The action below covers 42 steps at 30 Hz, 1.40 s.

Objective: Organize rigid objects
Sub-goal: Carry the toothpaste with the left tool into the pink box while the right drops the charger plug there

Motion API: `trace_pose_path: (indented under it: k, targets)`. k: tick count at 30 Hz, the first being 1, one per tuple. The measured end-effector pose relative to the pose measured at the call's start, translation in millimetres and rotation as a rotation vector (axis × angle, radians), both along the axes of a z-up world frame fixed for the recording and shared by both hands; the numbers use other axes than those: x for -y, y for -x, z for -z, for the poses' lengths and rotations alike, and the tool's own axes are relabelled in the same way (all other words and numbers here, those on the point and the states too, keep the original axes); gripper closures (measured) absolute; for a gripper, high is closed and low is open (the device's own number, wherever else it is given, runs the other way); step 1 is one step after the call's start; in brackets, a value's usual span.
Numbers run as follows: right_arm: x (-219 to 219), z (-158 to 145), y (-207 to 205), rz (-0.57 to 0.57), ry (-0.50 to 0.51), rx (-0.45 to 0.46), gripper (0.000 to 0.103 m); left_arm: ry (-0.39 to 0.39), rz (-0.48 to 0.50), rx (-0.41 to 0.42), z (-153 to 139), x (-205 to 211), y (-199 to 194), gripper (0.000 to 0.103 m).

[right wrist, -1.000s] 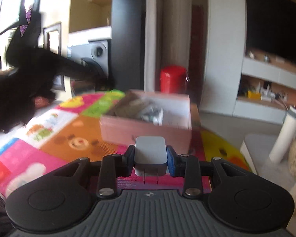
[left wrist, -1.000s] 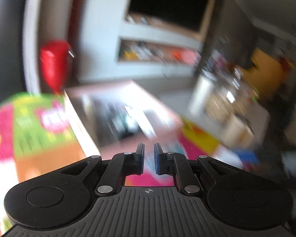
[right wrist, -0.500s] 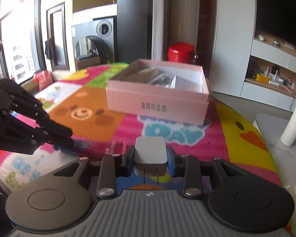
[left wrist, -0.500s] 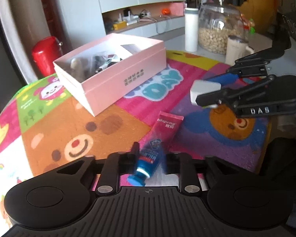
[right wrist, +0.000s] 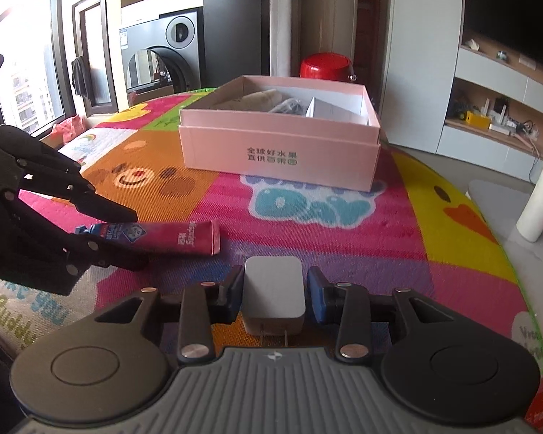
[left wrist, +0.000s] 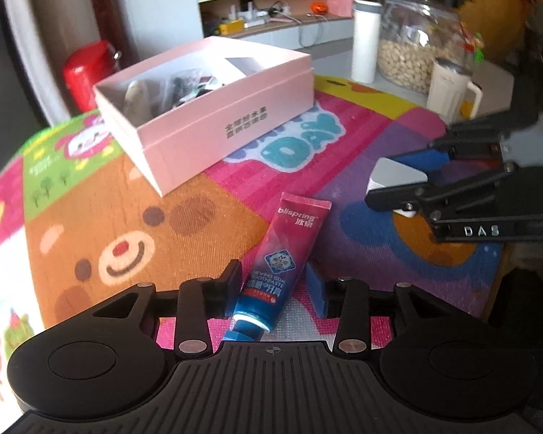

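A pink-and-blue toothpaste tube point(left wrist: 282, 256) lies flat on the colourful mat; it also shows in the right wrist view point(right wrist: 163, 240). My left gripper point(left wrist: 277, 284) is open, its fingers on either side of the tube's cap end. My right gripper point(right wrist: 274, 291) stands around a white plug adapter point(right wrist: 273, 291) low over the mat, with a thin gap at each pad; the adapter also shows in the left wrist view point(left wrist: 394, 175). An open pink box point(right wrist: 282, 133) with several items inside stands further back on the mat, and in the left wrist view point(left wrist: 213, 105).
A red canister point(right wrist: 325, 67) stands behind the box. A white cylinder point(left wrist: 365, 41), a glass jar of nuts point(left wrist: 416, 47) and a cream mug point(left wrist: 450, 88) sit beyond the mat's right edge. The mat point(right wrist: 434, 224) ends in a curved yellow border.
My left gripper swung down to the mat, opened and came around the toothpaste tube. My right gripper lowered the adapter toward the mat and its jaws widened slightly.
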State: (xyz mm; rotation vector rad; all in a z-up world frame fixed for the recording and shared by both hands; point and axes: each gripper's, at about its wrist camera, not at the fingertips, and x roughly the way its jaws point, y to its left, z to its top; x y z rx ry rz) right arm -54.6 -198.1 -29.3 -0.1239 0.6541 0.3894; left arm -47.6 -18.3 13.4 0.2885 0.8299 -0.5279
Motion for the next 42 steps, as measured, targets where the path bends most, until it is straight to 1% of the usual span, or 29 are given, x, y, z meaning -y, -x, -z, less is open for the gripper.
trace_pose_path:
  k: [3,7,10,13,16,19,24,26,28,31,36,39,42]
  targets:
    - [0,0,0,0.000,0.000,0.002,0.066,0.027,-0.003,-0.011,0,-4,-2,0.059]
    - [0,0,0,-0.002,0.004,0.006,0.067,0.024,0.014,0.020,2,-3,2,0.059]
    - [0,-1,1,-0.003,0.001,0.018,0.070,0.042,0.010,0.036,4,-6,5,0.060]
    - [-1,-2,1,-0.005,0.003,0.021,0.070,0.056,0.007,0.044,5,-7,6,0.060]
    - [-1,-2,1,-0.003,0.003,0.022,0.070,0.074,0.003,0.054,6,-9,7,0.063]
    - [-1,-4,1,-0.004,0.004,0.027,0.071,0.097,-0.008,0.067,7,-12,9,0.070]
    - [3,-13,5,0.000,-0.005,0.059,0.071,0.163,-0.015,0.039,5,-19,9,0.070]
    - [7,-20,6,0.007,-0.018,0.074,0.071,0.168,-0.007,0.046,3,-20,11,0.070]
    - [11,-26,7,0.016,-0.025,0.091,0.071,0.172,-0.011,0.069,-1,-20,14,0.070]
    - [16,-34,9,0.032,-0.033,0.118,0.071,0.209,-0.022,0.093,-11,-25,17,0.070]
    - [19,-44,13,0.038,-0.039,0.149,0.071,0.243,-0.033,0.150,-31,-31,20,0.070]
    - [18,-53,11,0.033,-0.046,0.166,0.071,0.259,-0.038,0.191,-47,-34,15,0.070]
    - [16,-72,4,0.024,-0.055,0.192,0.071,0.269,-0.051,0.254,-69,-36,3,0.070]
